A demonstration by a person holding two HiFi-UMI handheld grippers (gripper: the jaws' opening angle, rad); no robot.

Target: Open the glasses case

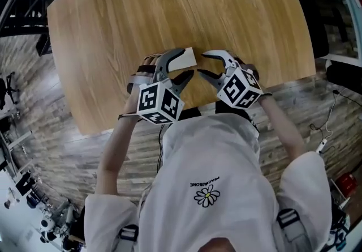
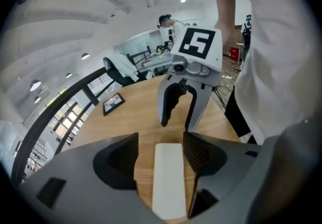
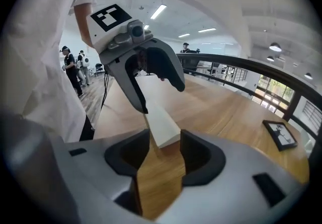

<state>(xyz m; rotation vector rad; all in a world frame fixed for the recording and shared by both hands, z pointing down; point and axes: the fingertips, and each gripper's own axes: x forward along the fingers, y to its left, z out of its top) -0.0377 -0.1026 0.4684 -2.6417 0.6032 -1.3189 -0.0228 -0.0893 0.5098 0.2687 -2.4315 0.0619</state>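
A white, oblong glasses case (image 1: 184, 59) lies closed on the round wooden table (image 1: 113, 24), near the front edge. My left gripper (image 1: 182, 66) comes at it from the left, jaws open on either side of its left end; in the left gripper view the case (image 2: 168, 180) lies between the pads, with bare wood showing beside it. My right gripper (image 1: 202, 64) faces it from the right, also open. In the right gripper view only the case's near end (image 3: 162, 123) reaches between the fingertips. Each gripper sees the other just across the case.
A black-framed picture (image 2: 113, 103) lies flat at the table's far side, also seen as the frame (image 3: 280, 135). The table's front edge (image 1: 186, 114) runs right under my wrists. A dark railing (image 3: 251, 69) and several people stand beyond the table.
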